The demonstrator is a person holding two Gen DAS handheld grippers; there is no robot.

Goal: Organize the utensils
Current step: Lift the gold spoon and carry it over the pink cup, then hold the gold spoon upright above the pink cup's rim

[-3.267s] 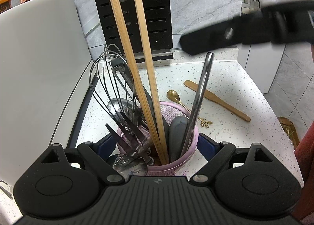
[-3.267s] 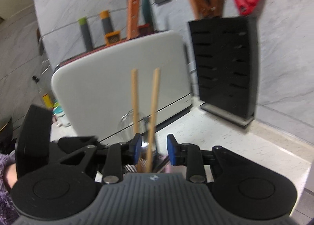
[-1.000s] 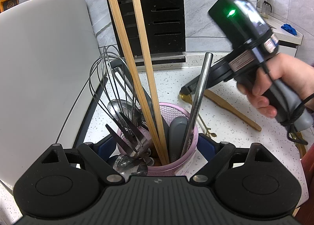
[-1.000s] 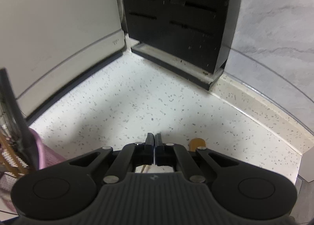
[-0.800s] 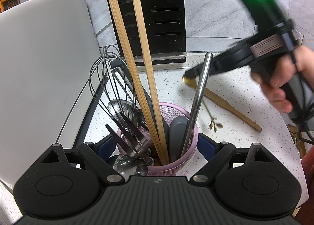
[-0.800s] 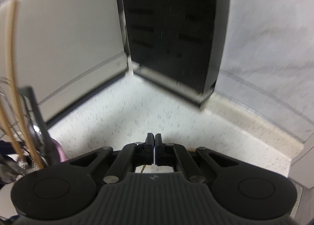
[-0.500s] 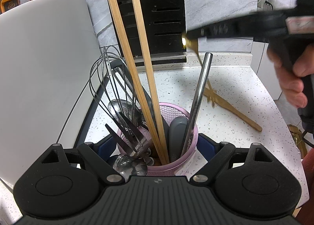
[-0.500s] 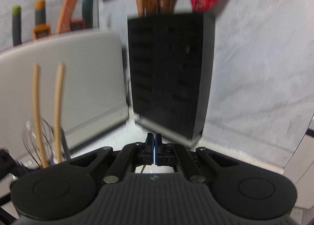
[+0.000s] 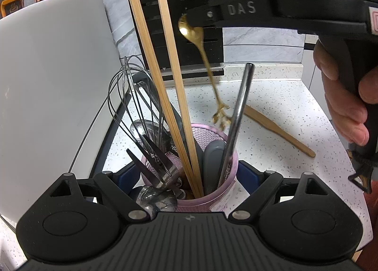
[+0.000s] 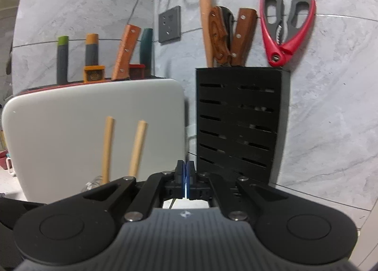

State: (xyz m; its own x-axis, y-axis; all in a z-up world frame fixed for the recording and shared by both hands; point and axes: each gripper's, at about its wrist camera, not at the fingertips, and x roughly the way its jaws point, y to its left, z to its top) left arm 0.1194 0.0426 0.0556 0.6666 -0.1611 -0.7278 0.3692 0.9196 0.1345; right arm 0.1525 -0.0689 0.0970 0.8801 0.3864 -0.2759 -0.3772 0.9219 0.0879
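The right tool (image 9: 189, 14), lettered "DAS", pinches the gold spoon (image 9: 200, 41) by its half-hidden bowl; the left tool (image 9: 189, 171) clamps the pink holder (image 9: 226, 190), its base hidden.

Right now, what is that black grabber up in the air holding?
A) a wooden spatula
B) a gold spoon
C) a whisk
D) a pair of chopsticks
B: the right gripper pinches the bowl end of the gold spoon, whose handle dangles above the pink holder.
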